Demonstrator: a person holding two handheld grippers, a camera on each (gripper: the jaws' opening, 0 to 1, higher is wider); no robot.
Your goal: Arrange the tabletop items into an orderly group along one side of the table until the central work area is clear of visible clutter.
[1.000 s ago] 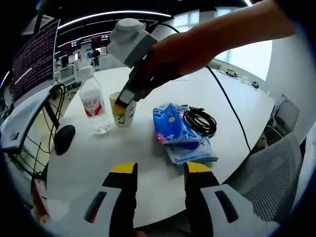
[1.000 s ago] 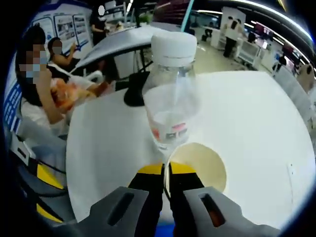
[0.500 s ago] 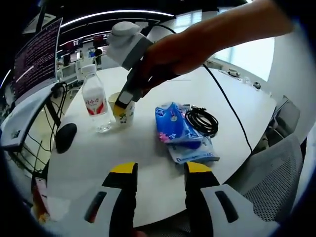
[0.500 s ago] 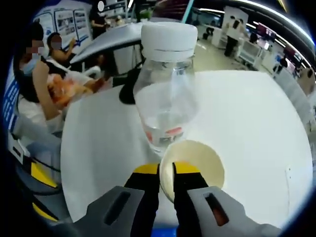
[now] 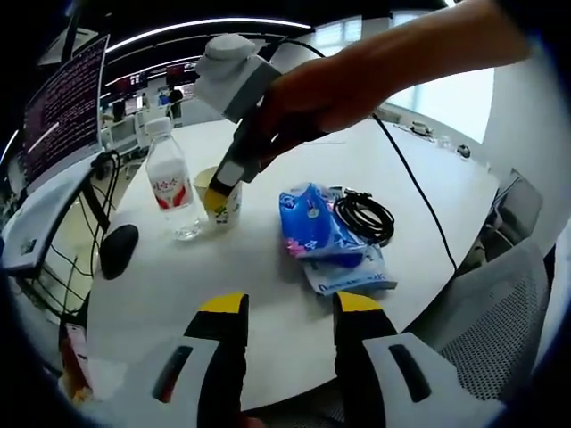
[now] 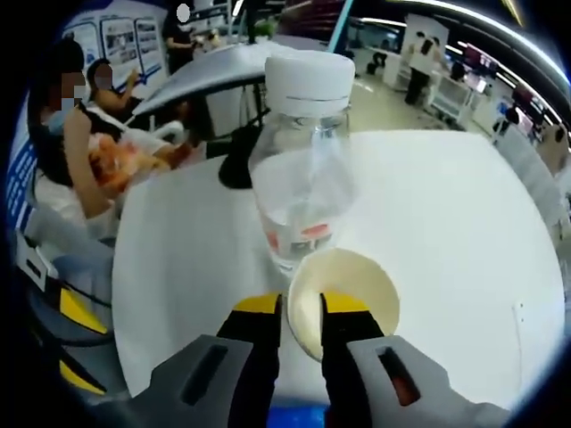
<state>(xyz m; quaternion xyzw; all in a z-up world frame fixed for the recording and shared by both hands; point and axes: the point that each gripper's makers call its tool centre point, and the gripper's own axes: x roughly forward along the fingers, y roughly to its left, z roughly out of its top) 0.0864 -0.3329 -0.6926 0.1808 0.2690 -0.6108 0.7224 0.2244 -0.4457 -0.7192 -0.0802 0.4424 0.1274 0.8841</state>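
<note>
The right hand-held gripper (image 6: 302, 314) was clamped on the rim of a paper cup (image 6: 343, 290), one jaw inside the wall and one outside. The cup stood on the white table (image 6: 464, 205) just beside a water bottle (image 6: 302, 169); from these views I could not tell whether the two were touching. In the left gripper view the same cup (image 5: 221, 198) and bottle (image 5: 169, 181) sat toward the far left part of the table (image 5: 268, 294), with the right hand-held gripper (image 5: 221, 185) reaching down onto the cup. The left hand-held gripper (image 5: 283, 308) hung above the near edge with its jaws spread and nothing between them.

I judged the cup light and thin-walled: it would crush or fold if squeezed hard, so a gentle pinch on the stiffer rolled rim, as here, suited it. The bottle looked partly filled, so heavier and smooth-sided; taking it around the body below the cap seemed safest. The blue tissue packs (image 5: 314, 227) were soft and would give under the jaws, best pinched at an edge or across the middle. The coiled black cable (image 5: 362, 218) was limp and could uncoil when lifted.

By count: one cup, one bottle, two tissue packs as far as I could tell, one coiled cable, and one black mouse (image 5: 117, 251) near the left edge.
</note>
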